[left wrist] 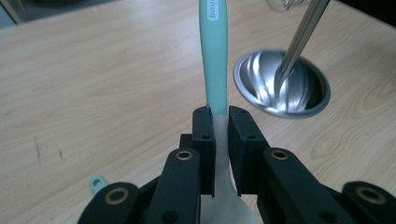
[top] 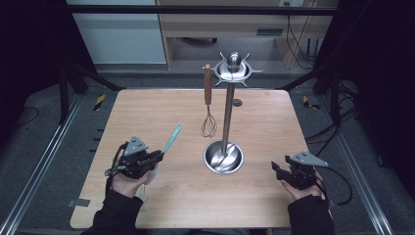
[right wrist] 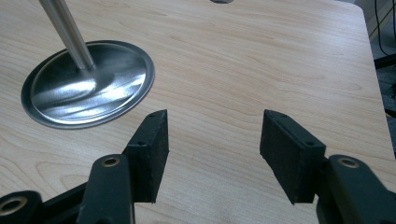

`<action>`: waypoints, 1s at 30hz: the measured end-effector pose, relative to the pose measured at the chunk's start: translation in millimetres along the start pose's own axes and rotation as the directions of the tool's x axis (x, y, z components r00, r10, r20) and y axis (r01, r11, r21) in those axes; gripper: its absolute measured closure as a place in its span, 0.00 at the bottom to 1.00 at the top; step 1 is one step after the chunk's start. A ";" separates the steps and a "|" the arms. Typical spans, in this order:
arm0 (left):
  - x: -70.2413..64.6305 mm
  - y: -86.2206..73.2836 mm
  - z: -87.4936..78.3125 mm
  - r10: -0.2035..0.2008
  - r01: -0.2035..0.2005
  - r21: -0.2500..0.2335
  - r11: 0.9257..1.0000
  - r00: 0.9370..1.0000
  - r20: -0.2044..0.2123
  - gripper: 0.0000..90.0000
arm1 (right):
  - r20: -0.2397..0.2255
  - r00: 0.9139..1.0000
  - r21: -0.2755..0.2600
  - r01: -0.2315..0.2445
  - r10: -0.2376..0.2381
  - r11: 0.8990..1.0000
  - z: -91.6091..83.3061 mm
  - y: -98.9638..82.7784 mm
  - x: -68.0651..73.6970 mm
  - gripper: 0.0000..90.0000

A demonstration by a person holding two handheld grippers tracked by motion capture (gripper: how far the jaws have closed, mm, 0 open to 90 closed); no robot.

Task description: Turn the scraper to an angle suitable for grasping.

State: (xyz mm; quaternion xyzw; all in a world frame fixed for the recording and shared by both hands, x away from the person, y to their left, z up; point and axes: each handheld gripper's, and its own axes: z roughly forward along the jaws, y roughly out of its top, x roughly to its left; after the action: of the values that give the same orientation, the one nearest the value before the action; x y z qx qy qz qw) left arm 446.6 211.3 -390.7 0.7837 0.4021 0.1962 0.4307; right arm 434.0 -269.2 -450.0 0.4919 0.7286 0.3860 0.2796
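The left gripper (left wrist: 219, 122) is clamped on a spatula (left wrist: 214, 60) at the neck, where the teal handle meets the pale blade, near the table's (top: 147, 105) near left part. It looks light, the handle stiff, the blade probably soft and bendy. The right gripper (right wrist: 214, 142) rests wide apart, holding nothing. Bare wood lies ahead; the metal rack (top: 226, 117) with its hanging whisk (top: 208, 105) stands to the right
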 end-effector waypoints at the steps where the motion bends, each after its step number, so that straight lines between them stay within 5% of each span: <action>1: 0.1 1.7 -3.5 0.000 0.000 -0.016 1.000 1.000 0.000 0.90 | 0.000 1.000 0.000 0.001 -0.001 1.000 0.1 0.0 -0.2 0.47; 13: -10.8 21.1 -37.7 0.005 0.001 -0.180 0.984 0.999 0.035 0.90 | 0.001 1.000 0.000 0.001 -0.001 1.000 0.3 -0.1 -0.2 0.47; 30: -35.6 43.8 -66.9 0.068 -0.036 -0.338 0.940 0.994 0.084 0.90 | 0.009 1.000 0.002 0.015 -0.015 1.000 0.7 0.6 1.1 0.47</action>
State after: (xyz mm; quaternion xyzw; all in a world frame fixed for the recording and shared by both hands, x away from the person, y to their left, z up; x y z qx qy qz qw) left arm 401.7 204.0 -316.0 0.7175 0.3209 0.2358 0.5715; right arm 434.4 -267.9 -449.9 0.4885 0.7315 0.3806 0.2854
